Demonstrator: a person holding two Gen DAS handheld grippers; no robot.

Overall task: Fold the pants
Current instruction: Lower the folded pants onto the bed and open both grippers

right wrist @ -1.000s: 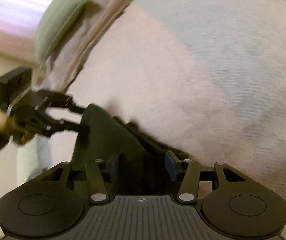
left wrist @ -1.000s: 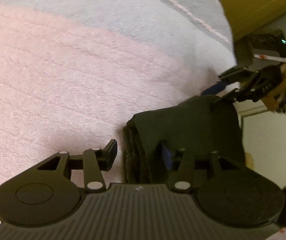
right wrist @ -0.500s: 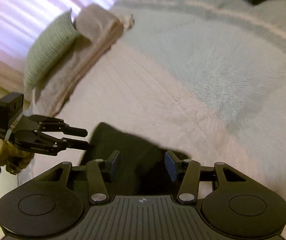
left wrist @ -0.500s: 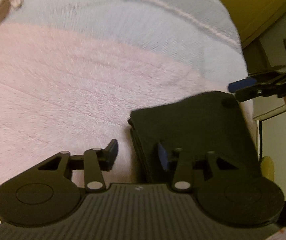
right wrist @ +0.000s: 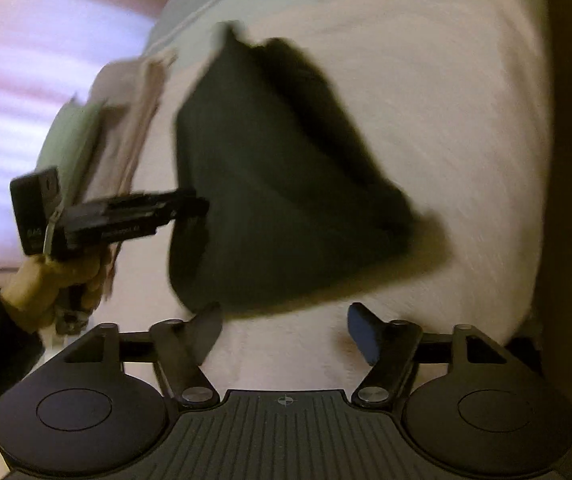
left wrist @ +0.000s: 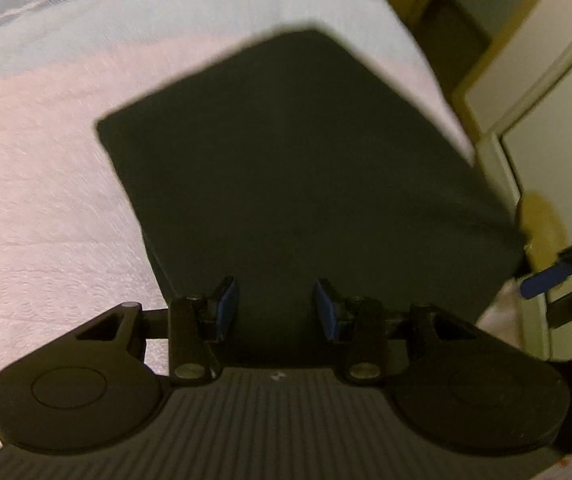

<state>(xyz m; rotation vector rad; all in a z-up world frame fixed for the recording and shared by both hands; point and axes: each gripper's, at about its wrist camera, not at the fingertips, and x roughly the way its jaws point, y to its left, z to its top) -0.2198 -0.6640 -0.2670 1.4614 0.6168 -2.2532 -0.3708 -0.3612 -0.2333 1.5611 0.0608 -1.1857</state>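
Observation:
The dark folded pants (left wrist: pixel 294 168) are a thick rectangular stack above the pink quilt (left wrist: pixel 45 208), one corner reaching past the bed's right edge. My left gripper (left wrist: pixel 275 310) has its blue pads pressed on the stack's near edge, fabric filling the gap. In the right wrist view the pants (right wrist: pixel 277 184) hang tilted with a shadow beneath, and the left gripper (right wrist: pixel 199 210) holds their left edge. My right gripper (right wrist: pixel 286 332) is wide open over bare quilt, just clear of the pants. It also shows at the pants' right corner (left wrist: pixel 558 284).
A pale blue blanket (left wrist: pixel 165 20) covers the far part of the bed. Beige folded bedding (right wrist: pixel 133 112) and a green pillow (right wrist: pixel 69 144) lie at the left. A person's hand (right wrist: pixel 57 276) holds the left gripper. The bed's edge and a white door (left wrist: pixel 558 152) are on the right.
The left gripper moved onto the stack and its fingers narrowed on the near edge. The pants rose off the quilt. The right gripper drew back and opened wider.

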